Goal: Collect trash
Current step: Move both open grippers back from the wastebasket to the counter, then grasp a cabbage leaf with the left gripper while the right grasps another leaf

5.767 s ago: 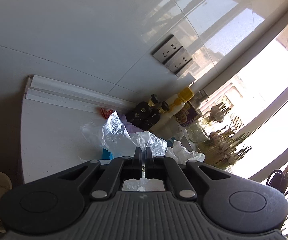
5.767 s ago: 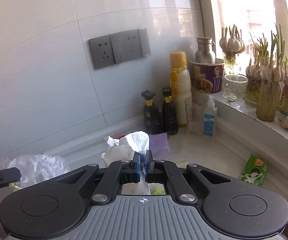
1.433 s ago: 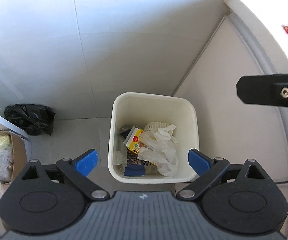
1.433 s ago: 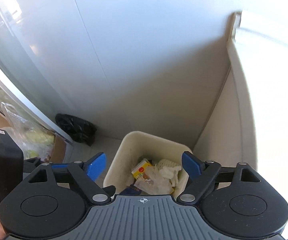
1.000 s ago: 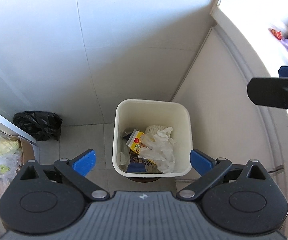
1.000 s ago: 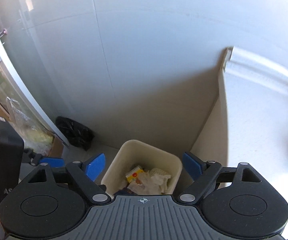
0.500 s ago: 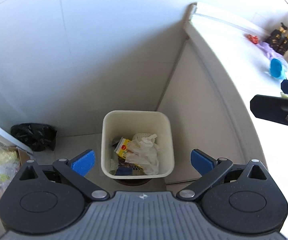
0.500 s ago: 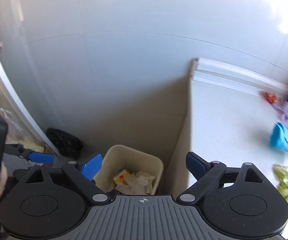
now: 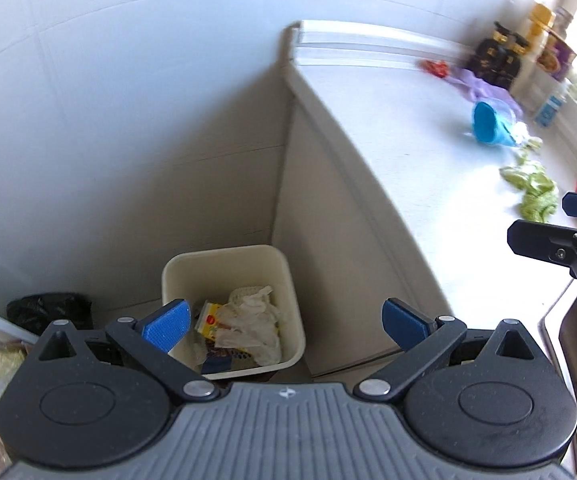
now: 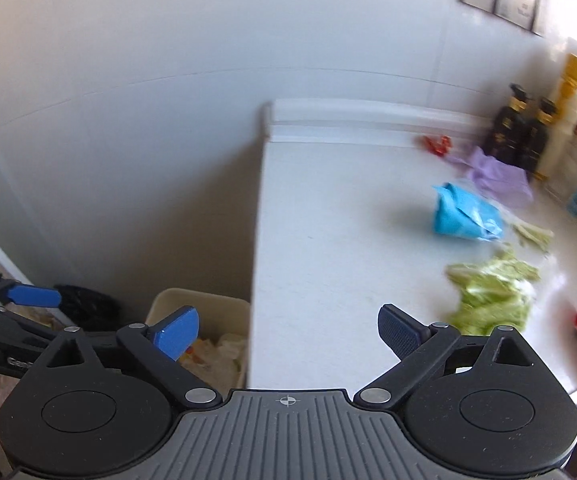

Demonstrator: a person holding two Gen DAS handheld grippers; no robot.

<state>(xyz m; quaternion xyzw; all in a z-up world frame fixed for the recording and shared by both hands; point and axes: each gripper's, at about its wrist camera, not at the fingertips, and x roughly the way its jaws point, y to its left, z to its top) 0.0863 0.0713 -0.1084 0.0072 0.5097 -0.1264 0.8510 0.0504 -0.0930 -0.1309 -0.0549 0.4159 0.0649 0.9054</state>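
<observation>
Both claws have swung up off the bin (image 9: 232,264) toward the worktop (image 10: 328,240), right claw (image 10: 288,332) just opened wide and empty like the left claw (image 9: 284,320), and the greens (image 10: 492,296) lie ahead-right, nearest the right one.

The left wrist view looks steeply down past its hand-held gripper (image 9: 284,322) into the waste bin (image 9: 230,258) on the floor, from well above. The right wrist view faces the worktop (image 10: 328,240), seemingly closer. Both share bin, worktop corner and blue bag (image 10: 464,214).
</observation>
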